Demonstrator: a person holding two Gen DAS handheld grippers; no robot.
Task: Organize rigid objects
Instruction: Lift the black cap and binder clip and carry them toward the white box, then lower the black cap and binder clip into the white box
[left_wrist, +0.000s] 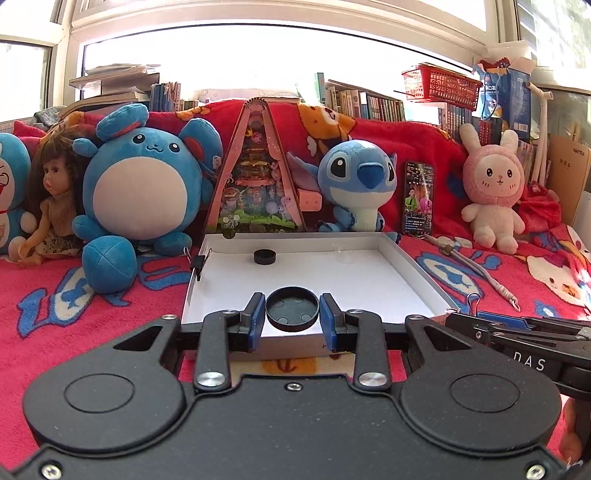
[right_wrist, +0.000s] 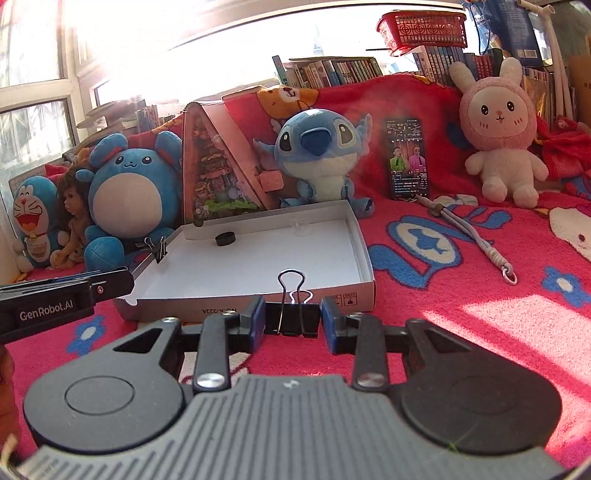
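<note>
Setting: bed covered by a red cartoon-print blanket (left_wrist: 92, 325), with plush toys lined up along the back under a bright window.
Left tool (left_wrist: 292, 317): blue pads pinch a black round cap (left_wrist: 291, 309) from both sides; the cap sits between the fingers with its hollow side facing the camera, raised over the near edge of the box.
Right tool (right_wrist: 292, 319): blue pads sit against the ends of a black binder clip (right_wrist: 291, 317), whose wire handles stand upright; the clip is held just in front of the box's near wall.
White box (left_wrist: 406, 258): shallow open cardboard tray lying on the blanket straight ahead of both tools, white inside.
Inside the box: a small black disc (left_wrist: 265, 257) rests near the far wall, well beyond the left tool; a clear, hard-to-see piece (left_wrist: 345, 254) lies near the far wall to its right.
Box rim: one black binder clip (left_wrist: 198, 264) is clamped on the left wall, ahead and left of the left tool; another clip (left_wrist: 472, 301) sits at the near right corner.
Behind the box: a pink triangular display case (left_wrist: 258, 177) stands upright against the far wall, between a round blue plush (left_wrist: 140, 192) and a blue big-eared plush (left_wrist: 358, 181).
Further right: a phone (left_wrist: 418, 197) with a lit screen leans against the blanket, and a pink rabbit plush (left_wrist: 493, 192) sits beyond it.
Blanket, right of the box: a pale cord (right_wrist: 480, 236) with a ring lies loose.
</note>
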